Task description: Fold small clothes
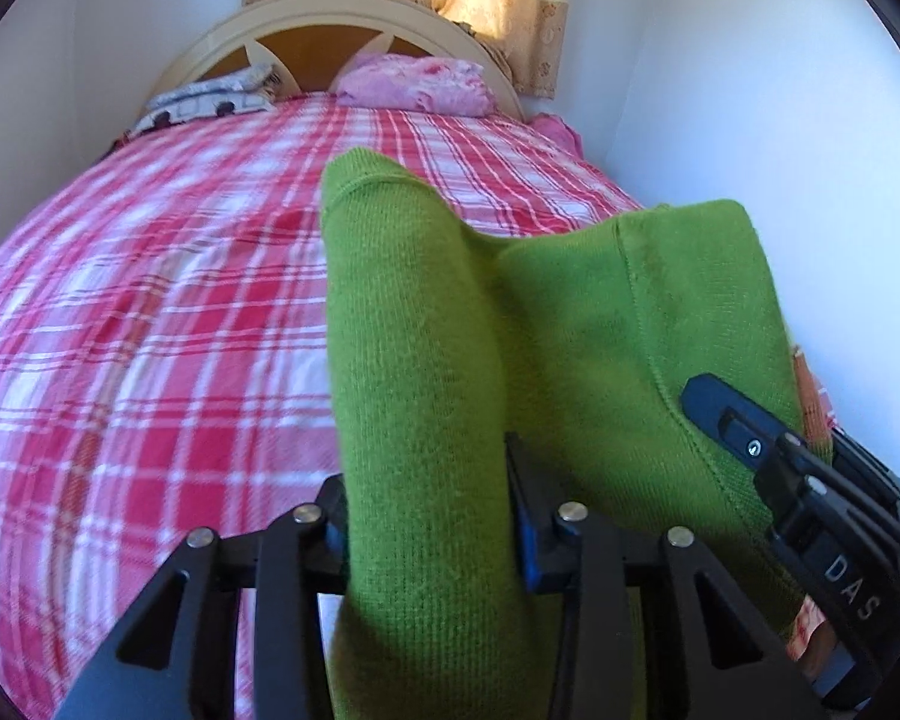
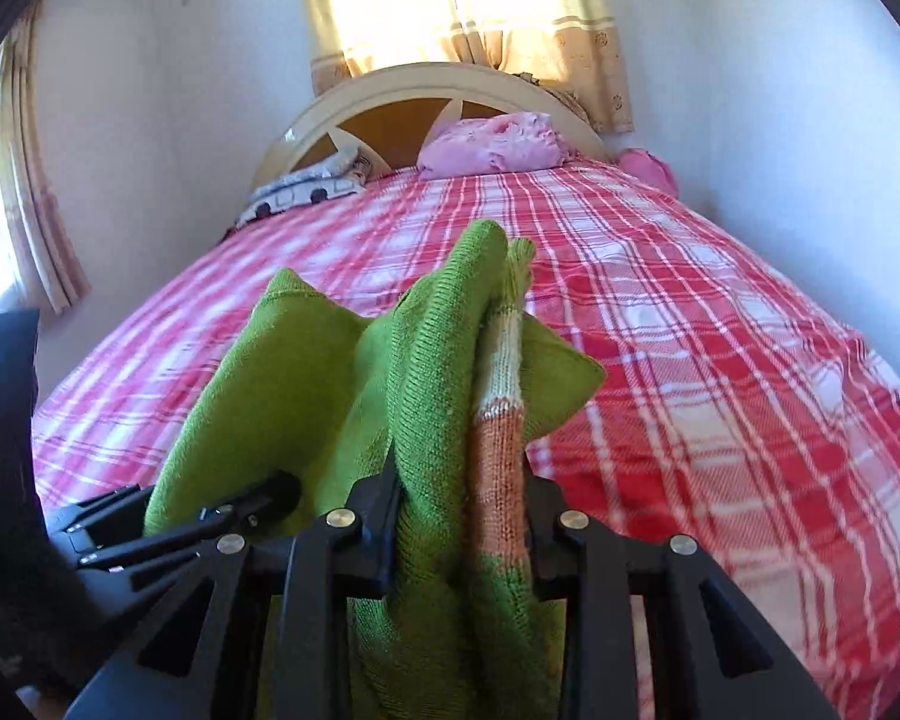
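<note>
A small green knitted garment [image 1: 570, 324] with an orange and white stripe [image 2: 501, 420] is held up between both grippers above the bed. My left gripper [image 1: 429, 516] is shut on one bunched part of it. My right gripper [image 2: 462, 516] is shut on another bunched part, with green and striped layers pressed between its fingers. The right gripper also shows at the right edge of the left wrist view [image 1: 810, 480], close beside the cloth. The left gripper shows at the left of the right wrist view [image 2: 210, 522]. The garment's lower part hangs out of sight below.
The bed has a red, pink and white plaid cover [image 1: 150, 330]. A pink bundle [image 1: 414, 84] and a patterned folded cloth [image 1: 210, 99] lie by the cream headboard [image 1: 330, 18]. White walls stand on both sides; a curtained window [image 2: 462, 12] is behind.
</note>
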Motion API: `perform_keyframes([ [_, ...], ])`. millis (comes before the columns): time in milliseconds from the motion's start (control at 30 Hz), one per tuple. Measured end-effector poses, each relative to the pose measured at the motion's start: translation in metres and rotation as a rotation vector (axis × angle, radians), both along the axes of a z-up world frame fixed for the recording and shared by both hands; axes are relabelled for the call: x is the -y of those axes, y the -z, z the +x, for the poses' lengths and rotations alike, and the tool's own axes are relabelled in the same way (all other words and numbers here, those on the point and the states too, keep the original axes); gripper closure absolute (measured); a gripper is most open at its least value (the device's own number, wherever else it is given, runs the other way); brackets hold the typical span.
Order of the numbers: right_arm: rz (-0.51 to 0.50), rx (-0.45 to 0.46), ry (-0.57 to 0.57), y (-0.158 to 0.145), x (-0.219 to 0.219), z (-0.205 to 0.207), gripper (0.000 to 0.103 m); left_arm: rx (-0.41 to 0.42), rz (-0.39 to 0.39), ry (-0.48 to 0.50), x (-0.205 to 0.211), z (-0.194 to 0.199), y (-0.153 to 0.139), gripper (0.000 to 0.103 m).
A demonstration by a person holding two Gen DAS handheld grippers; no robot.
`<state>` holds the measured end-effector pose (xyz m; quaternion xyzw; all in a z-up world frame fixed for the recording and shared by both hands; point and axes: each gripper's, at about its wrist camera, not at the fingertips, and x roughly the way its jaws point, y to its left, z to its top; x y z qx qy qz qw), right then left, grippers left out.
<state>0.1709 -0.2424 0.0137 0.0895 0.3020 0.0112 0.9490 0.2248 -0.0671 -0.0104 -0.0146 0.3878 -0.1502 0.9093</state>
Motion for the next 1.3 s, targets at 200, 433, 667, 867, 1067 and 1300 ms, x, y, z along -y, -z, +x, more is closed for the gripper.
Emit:
perform_keyframes([
  [200,0.059,0.011,-0.062,-0.003,-0.041,-0.022,0.073,0.02,0.048,-0.067,-0.039,-0.027,-0.007,0.064],
  [433,0.074,0.015,-0.166,-0.004,-0.096,-0.031,0.073,0.026,0.083,-0.169,-0.089,-0.042,-0.004,0.064],
  [667,0.073,0.009,-0.265,-0.003,-0.148,-0.028,0.073,0.015,0.104,-0.262,-0.13,-0.049,-0.001,0.064],
  [867,0.062,0.021,-0.363,-0.004,-0.194,-0.014,0.073,0.032,0.13,-0.359,-0.169,-0.05,-0.002,0.064],
  [1067,0.054,0.044,-0.448,0.002,-0.24,0.009,0.073,0.045,0.165,-0.455,-0.209,-0.043,0.002,0.064],
  [1300,0.022,0.059,-0.498,0.02,-0.281,0.034,0.073,0.06,0.23,-0.514,-0.234,-0.023,0.02,0.064],
])
